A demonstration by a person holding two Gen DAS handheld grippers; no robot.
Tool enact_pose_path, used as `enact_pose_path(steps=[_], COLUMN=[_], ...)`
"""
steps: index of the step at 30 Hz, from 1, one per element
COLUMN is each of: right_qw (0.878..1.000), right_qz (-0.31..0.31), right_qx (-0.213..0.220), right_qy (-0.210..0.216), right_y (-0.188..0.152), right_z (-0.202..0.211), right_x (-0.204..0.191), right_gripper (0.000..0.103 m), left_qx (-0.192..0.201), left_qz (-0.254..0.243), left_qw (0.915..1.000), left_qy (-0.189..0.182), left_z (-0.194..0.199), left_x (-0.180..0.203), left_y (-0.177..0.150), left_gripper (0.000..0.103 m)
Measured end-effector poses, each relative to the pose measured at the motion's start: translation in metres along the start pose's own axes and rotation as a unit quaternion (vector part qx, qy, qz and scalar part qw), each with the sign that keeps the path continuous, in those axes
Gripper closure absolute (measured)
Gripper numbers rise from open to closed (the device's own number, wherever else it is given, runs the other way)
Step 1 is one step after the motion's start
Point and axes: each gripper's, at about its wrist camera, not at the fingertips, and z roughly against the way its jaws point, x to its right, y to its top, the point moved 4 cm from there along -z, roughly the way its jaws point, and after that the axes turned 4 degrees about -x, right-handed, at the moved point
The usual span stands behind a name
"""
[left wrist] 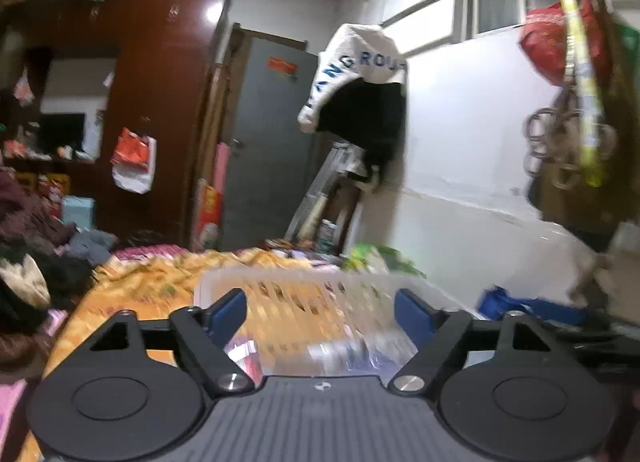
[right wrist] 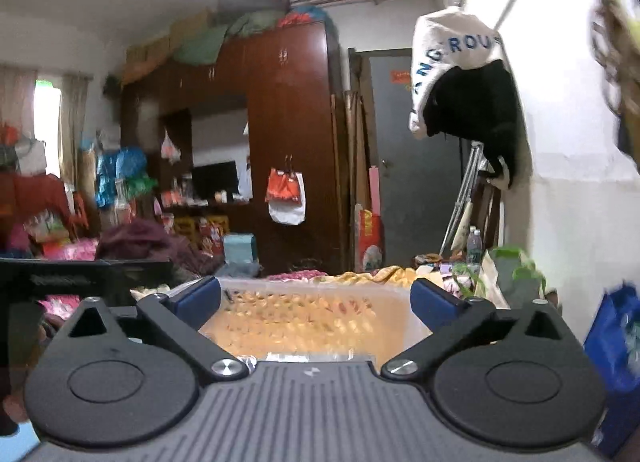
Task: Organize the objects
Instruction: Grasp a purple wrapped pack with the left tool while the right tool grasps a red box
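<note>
A clear plastic bin [left wrist: 304,282] sits on a bed with an orange patterned cover [left wrist: 152,274], just ahead of both grippers. Blurred items, among them something like a plastic bottle [left wrist: 344,354], lie inside it. My left gripper [left wrist: 320,312] is open and empty above the bin's near side. My right gripper [right wrist: 316,298] is open and empty, level with the bin [right wrist: 312,314], whose near rim shows between its fingers. The left gripper's black body [right wrist: 80,278] shows at the left of the right wrist view.
A dark wooden wardrobe [left wrist: 160,101] and a grey door [left wrist: 272,141] stand behind the bed. Clothes [left wrist: 32,246] are piled on the left. A white and black garment [left wrist: 360,93] hangs on the right wall. A blue bag [right wrist: 616,338] is at the right.
</note>
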Motion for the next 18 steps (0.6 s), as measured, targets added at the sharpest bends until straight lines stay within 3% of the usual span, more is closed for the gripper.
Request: enact_pose_path(steps=[3,7,9,13,18], right_qw=[0.999,0.994,0.992,0.989,0.985], right_qz=[-0.003,0.018,0.034,0.043,0.075], right_qx=[-0.043,-0.098,-0.115,-0.129,-0.150], right_qy=[0.016,0.035,0.032,0.053,0.040], right_y=[-0.038,-0.071,-0.078,-0.078,-0.085], right_z=[0.010,0.003,-0.004,-0.011,-0.013], right_x=[0.003,-0.003,-0.006,-0.012,-0.024], right_gripper=[0.001,0.033,0.042,0.043,0.044], left_qx=[-0.008,-0.028,-0.046,-0.072,-0.085], left_qz=[-0.006,0.003,0.014,0.023,0.001], left_qw=[0.9999,0.9994,0.9986,0.9970,0.9963], left_qy=[0.007,0.023,0.020,0.015,0.013], left_z=[0.016,0.013,0.005,-0.005,-0.005], left_x=[-0.007,-0.025,-0.035,-0.046,-0.040], left_y=[-0.033,-0.061,-0.070,-0.079,-0.083], left_gripper=[0.017,0.017,0.017,0.017,0.017])
